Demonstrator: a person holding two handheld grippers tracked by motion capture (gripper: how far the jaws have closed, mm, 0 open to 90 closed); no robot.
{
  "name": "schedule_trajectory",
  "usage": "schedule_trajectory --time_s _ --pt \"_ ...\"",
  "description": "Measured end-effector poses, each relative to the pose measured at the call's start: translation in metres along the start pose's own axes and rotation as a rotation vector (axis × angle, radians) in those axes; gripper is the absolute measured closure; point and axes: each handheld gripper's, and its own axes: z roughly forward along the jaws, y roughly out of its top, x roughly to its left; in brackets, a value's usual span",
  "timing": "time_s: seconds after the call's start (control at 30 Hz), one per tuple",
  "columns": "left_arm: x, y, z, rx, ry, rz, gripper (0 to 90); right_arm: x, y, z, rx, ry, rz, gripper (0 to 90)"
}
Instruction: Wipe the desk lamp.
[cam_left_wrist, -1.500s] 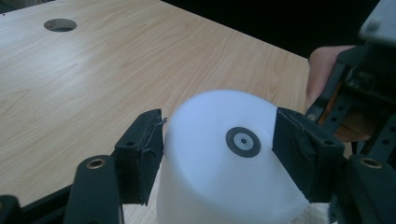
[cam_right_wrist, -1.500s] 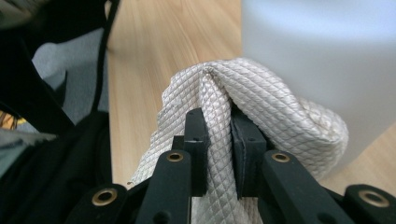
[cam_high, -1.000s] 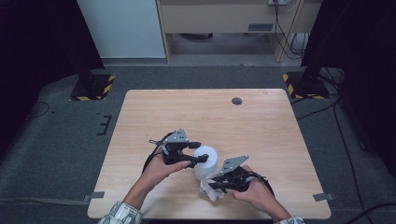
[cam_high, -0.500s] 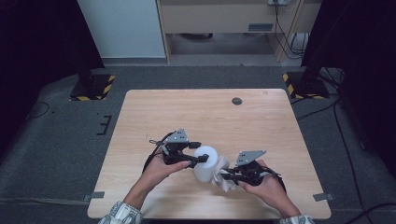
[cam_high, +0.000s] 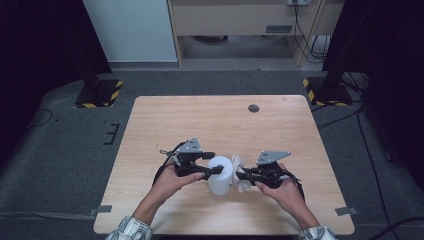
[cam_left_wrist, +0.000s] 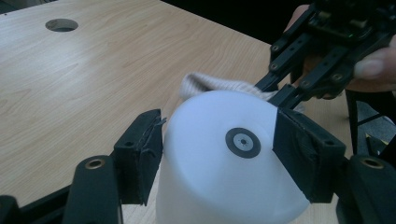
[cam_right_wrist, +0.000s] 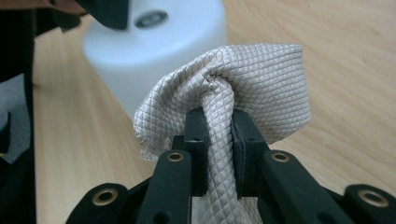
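While left tongs (cam_left_wrist: 217, 154) clamp the cup (cam_left_wrist: 224, 163), right tongs (cam_right_wrist: 218, 135) pinch cloth (cam_right_wrist: 243, 88).

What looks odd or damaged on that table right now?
Nothing spilled. The left tool clamps a white cup standing upside down, and the pad on one jaw looks frayed. The right tool pinches a bunched cloth.

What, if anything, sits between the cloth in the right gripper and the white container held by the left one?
Nothing visible does. The cloth, pinched between the right gripper's fingers, bunches up right beside the white container's side wall, with no other object between them. The left gripper clamps the container's top.
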Motion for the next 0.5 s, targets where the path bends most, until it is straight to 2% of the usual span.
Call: schedule_trajectory --time_s 0.1,0.3,0.5 --pt "-0.003 0.000 0.002 -0.004 0.008 0.008 29.4 -0.005 0.000 0.003 0.005 0.005 0.013 79.0" --pt "-0.012 0.001 0.005 -0.006 0.048 0.043 15.6 -0.013 0.013 -0.004 -0.073 0.032 0.038 79.0" --pt "-0.018 -0.006 -0.005 -0.033 0.055 0.034 9.1 -0.022 0.025 -0.002 -0.093 0.052 0.045 79.0"
